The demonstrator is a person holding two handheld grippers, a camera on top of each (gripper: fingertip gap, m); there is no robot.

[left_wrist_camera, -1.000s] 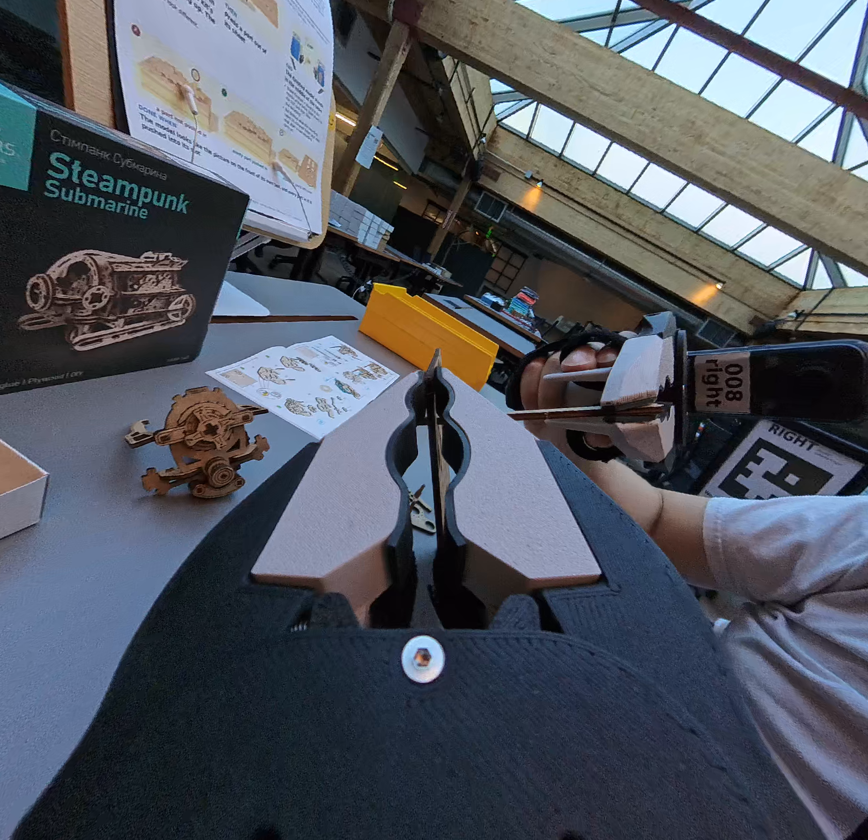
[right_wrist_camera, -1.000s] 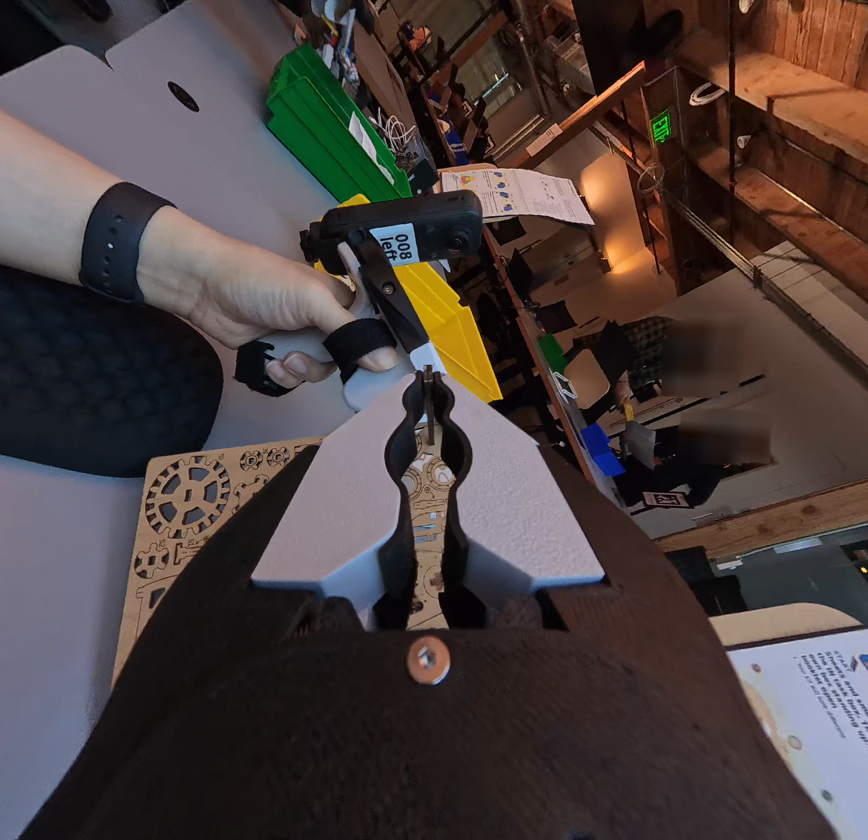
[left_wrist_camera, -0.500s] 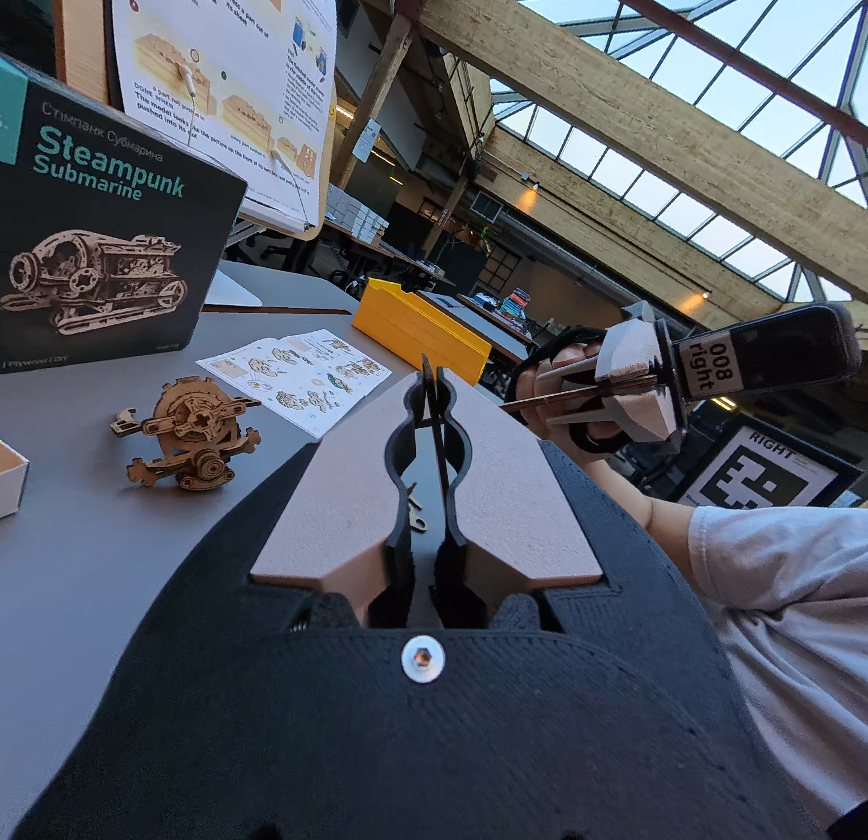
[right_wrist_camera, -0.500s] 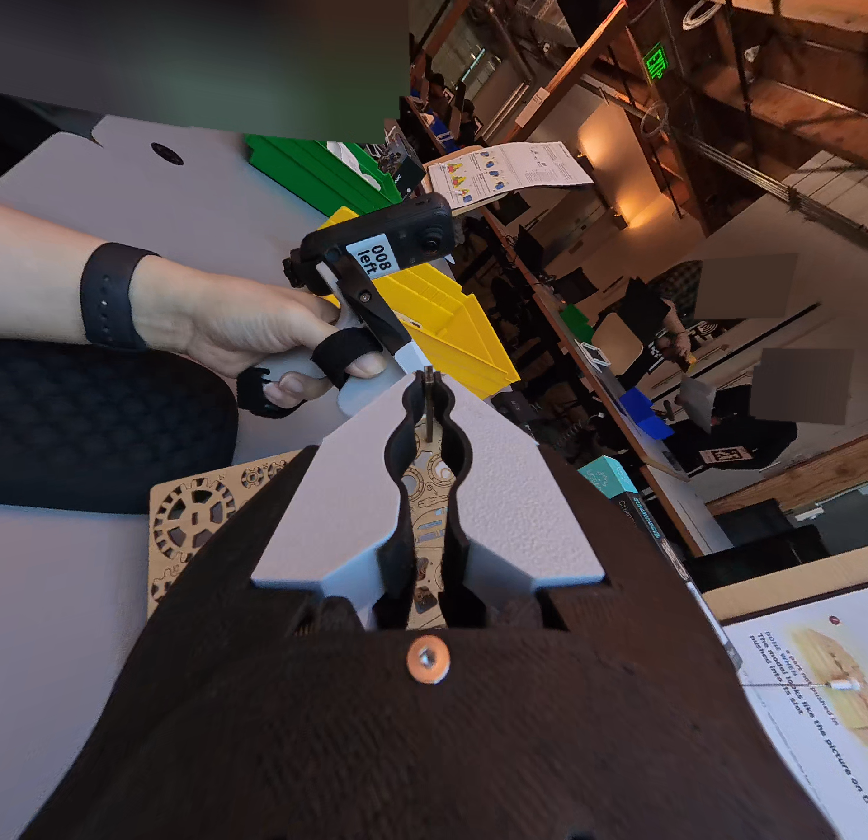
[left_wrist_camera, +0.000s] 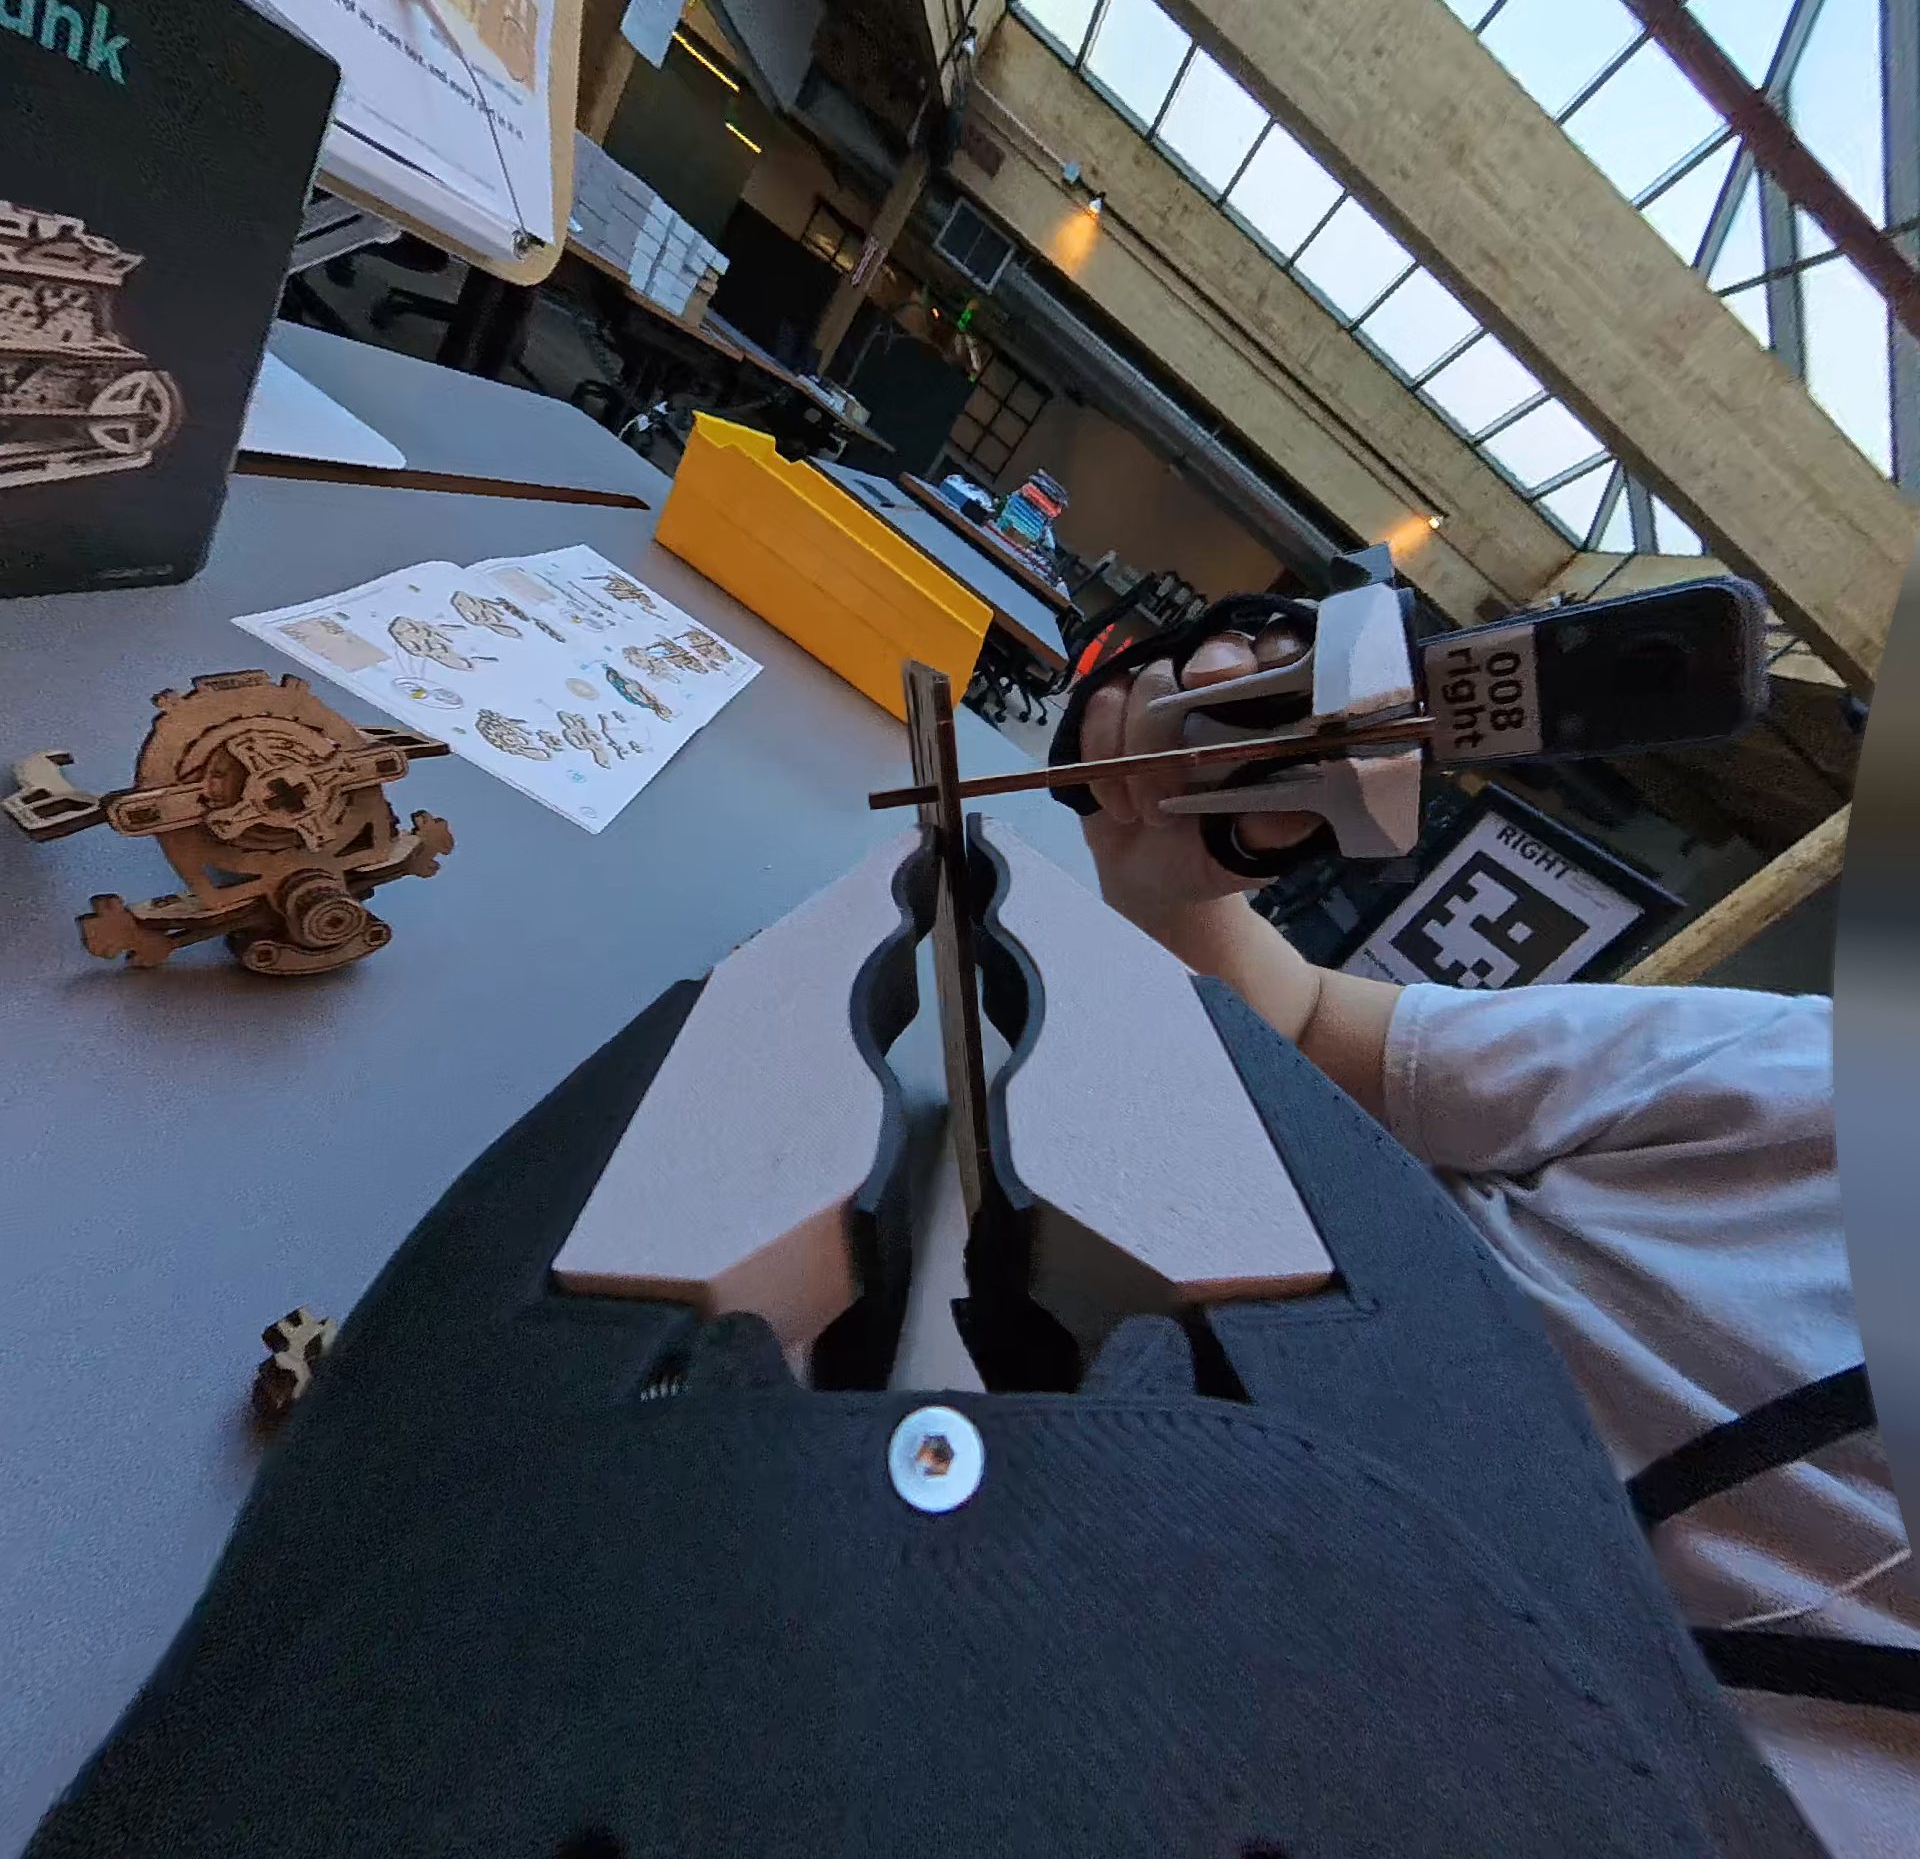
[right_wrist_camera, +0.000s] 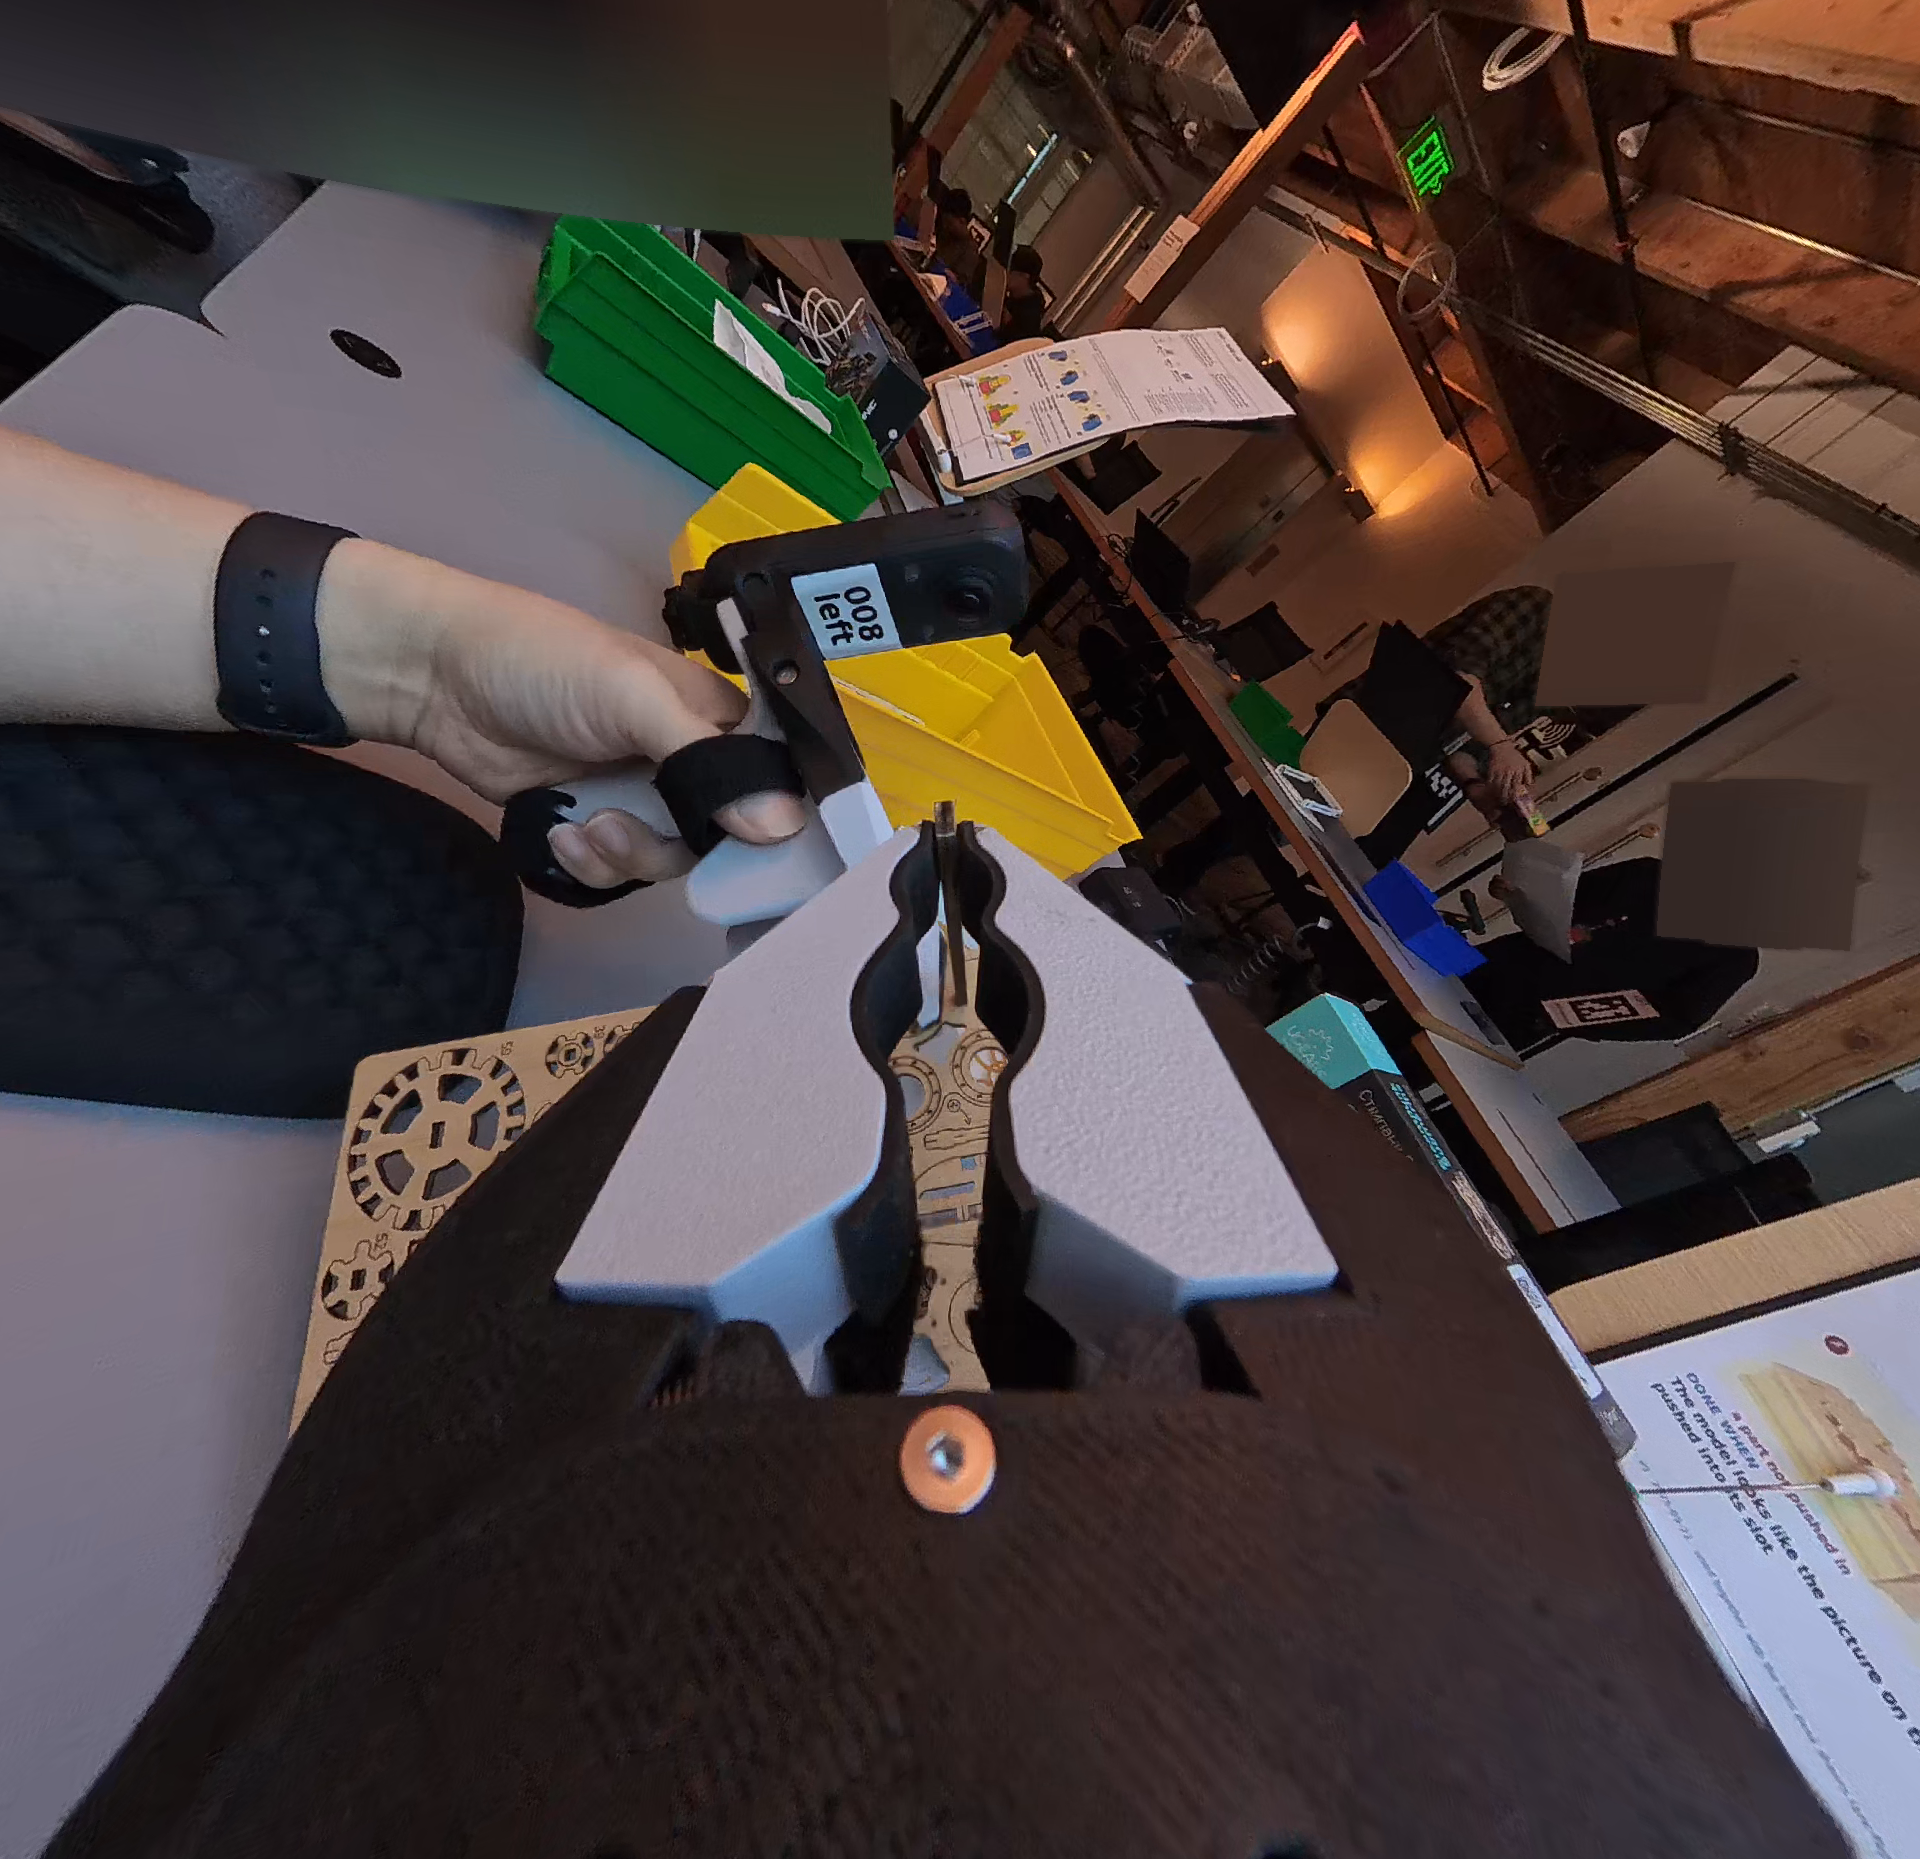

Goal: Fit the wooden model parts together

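My left gripper point(left_wrist_camera: 943, 833) is shut on a thin flat wooden part point(left_wrist_camera: 940, 760) held edge-on and upright. My right gripper point(right_wrist_camera: 945, 841) is shut on another thin wooden part point(right_wrist_camera: 948, 916). In the left wrist view that right gripper point(left_wrist_camera: 1174, 760) comes in from the right, and its wooden part point(left_wrist_camera: 1143, 765) crosses the left one near its top, the two touching. A partly built wooden model point(left_wrist_camera: 255, 822) stands on the grey table point(left_wrist_camera: 208, 1082) at left. A small loose wooden piece point(left_wrist_camera: 291, 1342) lies near my left gripper. A laser-cut wooden sheet point(right_wrist_camera: 436, 1134) lies below my right gripper.
The model kit's dark box point(left_wrist_camera: 125, 303) stands at the back left, an open instruction sheet point(left_wrist_camera: 499, 656) beside it. A yellow bin point(left_wrist_camera: 821, 562) sits beyond, green bins point(right_wrist_camera: 686, 365) farther off. A clipboard with printed sheets point(left_wrist_camera: 447, 43) stands behind. A person's hand point(right_wrist_camera: 540, 677) holds the left gripper. The tips of one gripper are about 7 cm away from the tips of the other. My left gripper is the nearer one to the partly built wooden model point(left_wrist_camera: 255, 822): about 15 cm, against 25 cm.
The right gripper has moved in toward the left one, bringing its wooden part across the top of the left part. The left view has shifted toward the model and table.
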